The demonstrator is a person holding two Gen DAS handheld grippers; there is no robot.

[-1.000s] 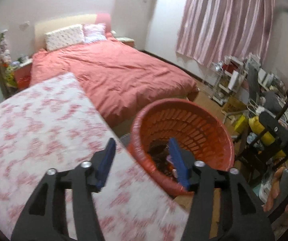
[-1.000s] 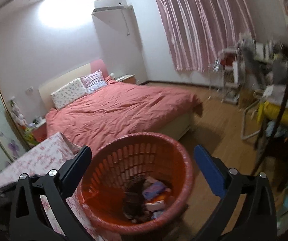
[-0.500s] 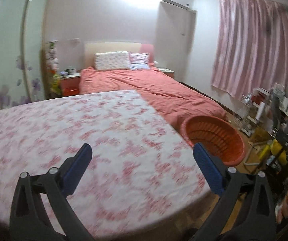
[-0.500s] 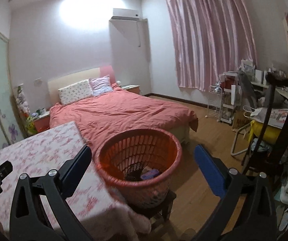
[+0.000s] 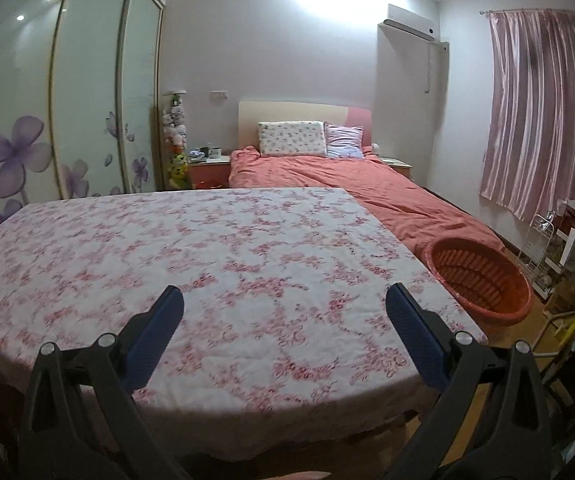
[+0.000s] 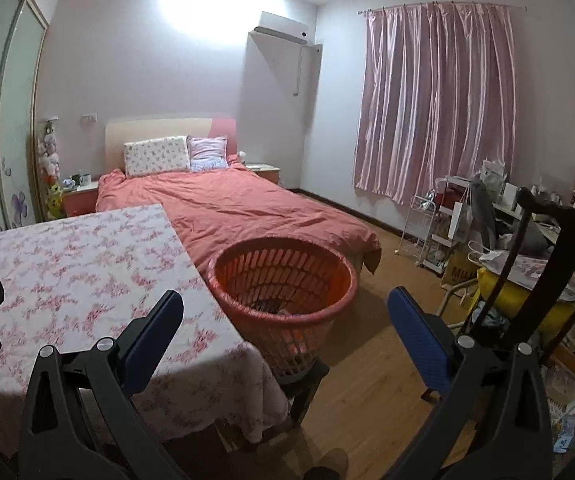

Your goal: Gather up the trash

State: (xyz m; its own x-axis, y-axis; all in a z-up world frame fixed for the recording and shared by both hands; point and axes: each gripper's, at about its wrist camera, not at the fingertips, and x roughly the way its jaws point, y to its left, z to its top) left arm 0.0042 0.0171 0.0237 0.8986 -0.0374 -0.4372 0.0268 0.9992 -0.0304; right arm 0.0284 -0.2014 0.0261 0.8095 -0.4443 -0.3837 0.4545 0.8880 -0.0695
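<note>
An orange slatted basket [image 6: 283,276] stands on a dark stool at the right end of the table; some trash shows at its bottom. It also shows in the left wrist view [image 5: 483,276]. My left gripper [image 5: 283,332] is open and empty, held back above the near edge of the table with the pink floral cloth [image 5: 191,252]. My right gripper [image 6: 285,336] is open and empty, held back from the basket, which lies between its fingers in the view. No loose trash shows on the cloth.
A bed with a red cover [image 6: 239,208] lies behind the table. A wardrobe with flower doors [image 5: 47,120] is at the left. A wire rack [image 6: 419,228], a cluttered desk and a chair [image 6: 547,264] stand at the right on the wooden floor.
Both grippers have pulled back and up from the basket. The left one has opened wide and swung left to face the table. The basket now sits farther off in both views.
</note>
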